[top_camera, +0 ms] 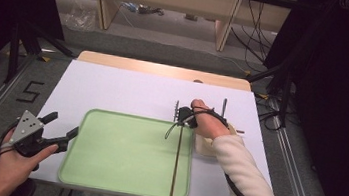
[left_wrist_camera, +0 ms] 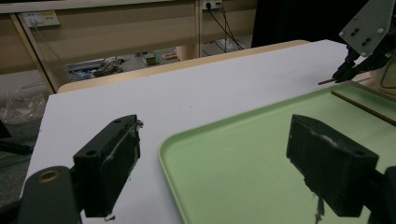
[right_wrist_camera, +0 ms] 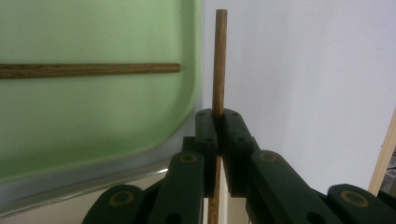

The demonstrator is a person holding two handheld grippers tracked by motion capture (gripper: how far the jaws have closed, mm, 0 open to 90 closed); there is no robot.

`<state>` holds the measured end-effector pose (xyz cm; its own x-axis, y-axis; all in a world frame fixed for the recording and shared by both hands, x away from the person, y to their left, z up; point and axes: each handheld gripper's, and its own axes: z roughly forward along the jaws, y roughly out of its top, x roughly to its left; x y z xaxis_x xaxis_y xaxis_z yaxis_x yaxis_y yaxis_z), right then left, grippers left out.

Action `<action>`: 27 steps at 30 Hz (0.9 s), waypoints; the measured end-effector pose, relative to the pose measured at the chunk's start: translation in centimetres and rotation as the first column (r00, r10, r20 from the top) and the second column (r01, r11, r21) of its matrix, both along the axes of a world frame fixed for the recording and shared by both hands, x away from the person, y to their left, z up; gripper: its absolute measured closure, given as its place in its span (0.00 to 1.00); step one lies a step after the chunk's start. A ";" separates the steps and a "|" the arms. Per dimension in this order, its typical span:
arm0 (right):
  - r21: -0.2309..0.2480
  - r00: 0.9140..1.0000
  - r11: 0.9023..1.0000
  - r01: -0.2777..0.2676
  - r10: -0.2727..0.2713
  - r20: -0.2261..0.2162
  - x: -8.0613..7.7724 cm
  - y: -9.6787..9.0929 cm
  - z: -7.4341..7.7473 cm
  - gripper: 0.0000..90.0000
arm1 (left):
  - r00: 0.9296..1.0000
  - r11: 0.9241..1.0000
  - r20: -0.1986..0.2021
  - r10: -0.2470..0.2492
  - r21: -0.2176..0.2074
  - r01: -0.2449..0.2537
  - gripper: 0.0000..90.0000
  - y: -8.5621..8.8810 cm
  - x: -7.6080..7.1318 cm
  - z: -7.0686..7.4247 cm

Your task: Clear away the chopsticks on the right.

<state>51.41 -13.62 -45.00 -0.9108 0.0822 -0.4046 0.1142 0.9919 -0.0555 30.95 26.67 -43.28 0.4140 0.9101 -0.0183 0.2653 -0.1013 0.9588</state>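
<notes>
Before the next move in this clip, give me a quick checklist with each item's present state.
1. Right gripper jaws shut on the wooden stick: ok.
2. Held stick outside the green tray, beside its rim: ok.
3. Second stick lying inside the tray: ok.
4. Left gripper jaws open, nothing between the pads: ok.
5. Held stick lifted off the white table: cannot tell.

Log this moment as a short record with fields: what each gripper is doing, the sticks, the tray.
right gripper: shut on a wooden stick, just beyond the tray's far right corner
left gripper: open, holding nothing, jaws either side of the tray's near left corner
tray: pale green, lies flat on the white table
second stick: lies in the tray along its right side
</notes>
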 end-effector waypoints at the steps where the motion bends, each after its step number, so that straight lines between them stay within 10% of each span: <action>1: 0.005 1.000 1.000 0.005 -0.005 0.003 0.0 0.0 0.0 0.97 | 1.000 1.000 0.000 0.000 0.000 0.000 0.19 0.0 0.0 0.0; 27: 0.188 0.977 0.982 0.006 -0.046 0.209 0.5 0.3 4.4 0.97 | 1.000 1.000 0.002 0.000 -0.004 0.000 0.19 0.0 0.0 0.0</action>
<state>51.87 -13.37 -40.64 -0.8026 0.1959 -0.5634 0.1290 0.9792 0.1566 30.96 26.70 -43.27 0.4143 0.9099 -0.0208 0.2633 -0.0979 0.9597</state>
